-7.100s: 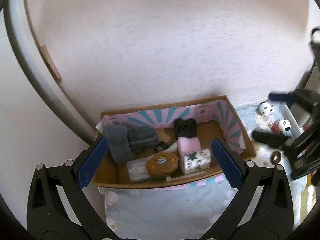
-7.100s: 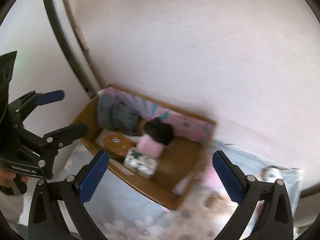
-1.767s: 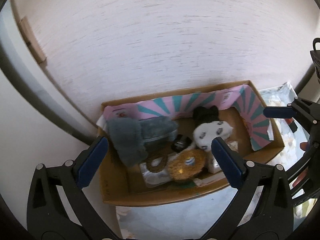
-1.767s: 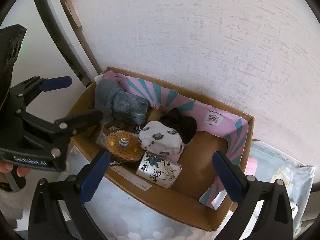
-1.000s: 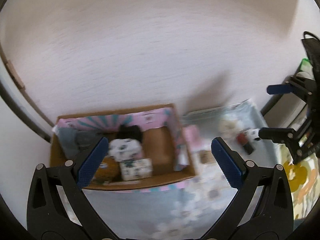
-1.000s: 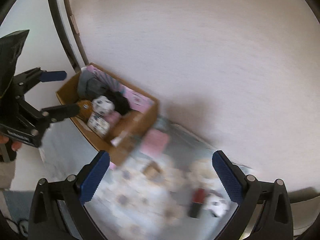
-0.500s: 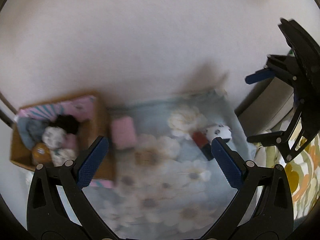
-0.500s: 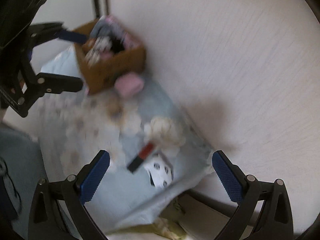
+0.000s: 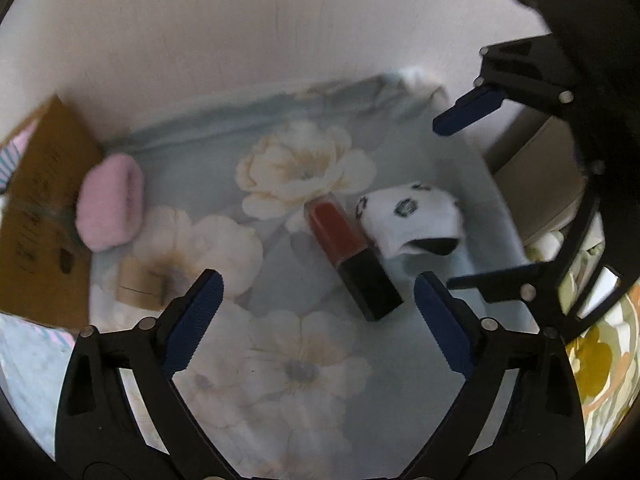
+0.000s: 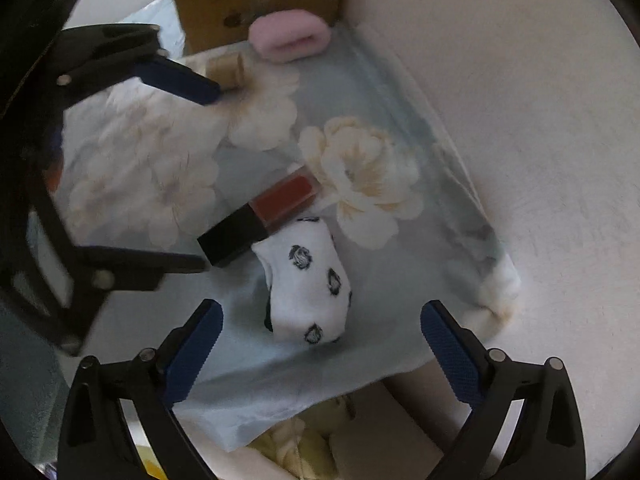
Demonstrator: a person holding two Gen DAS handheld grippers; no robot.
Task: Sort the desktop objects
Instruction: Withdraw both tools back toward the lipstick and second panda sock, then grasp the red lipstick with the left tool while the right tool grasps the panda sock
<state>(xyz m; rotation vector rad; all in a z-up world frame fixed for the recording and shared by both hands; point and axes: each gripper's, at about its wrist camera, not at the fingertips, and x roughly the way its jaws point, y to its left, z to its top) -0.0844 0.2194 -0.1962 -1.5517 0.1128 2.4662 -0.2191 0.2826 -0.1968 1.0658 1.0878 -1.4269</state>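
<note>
Left tool [image 9: 316, 312] released, jaws just closing slightly, nothing between them; it hangs over the floral cloth [image 9: 304, 364] near the lipstick [image 9: 352, 260]. Right tool [image 10: 320, 332] released, above the white spotted sock [image 10: 308, 280]. Sock and lipstick touch. Pink roll [image 9: 110, 202] lies against the cardboard box [image 9: 40, 216]. A small tan block [image 9: 140, 284] lies near the roll.

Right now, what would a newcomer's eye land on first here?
The red lip gloss tube with a black cap lies mid-cloth, touching the white spotted sock beside it. A pink rolled sock sits against the cardboard box at the cloth's far side. Both grippers hover above with open, empty jaws.
</note>
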